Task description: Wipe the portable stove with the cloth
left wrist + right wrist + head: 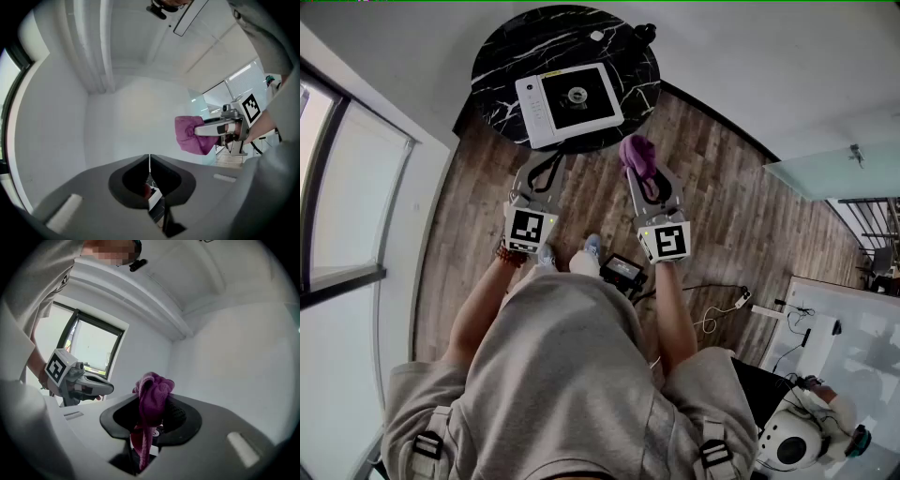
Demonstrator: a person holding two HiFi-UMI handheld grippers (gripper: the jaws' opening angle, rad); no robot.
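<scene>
Clearances: the round black marble desk [502,56] stands against the pale wall [750,56], with its near rim facing you. The portable stove [572,101] sits on the near half of the desk, turned slightly askew, and its nearest corner lies just inside the rim. You hold both grippers level and short of the desk, over the wooden floor [722,187], well apart from each other. Bare floor lies to either side of the desk. The window [347,187] runs along your left, well clear of your left gripper [549,161].

Left gripper: its fingers are pressed together with nothing between them, and only a thin seam shows where they meet in the left gripper view.

Right gripper [639,173]: its fingers are clamped on the cloth [634,153]. The cloth bunches above the fingertips and hangs down between them in the right gripper view. It is just short of the desk's near rim and does not touch the stove.

Condition of the stove: white square body, lying flat, with a dark round burner ring [577,94] at its centre and a dark control strip [539,111] along its left side. I cannot tell from these views whether its top is soiled
</scene>
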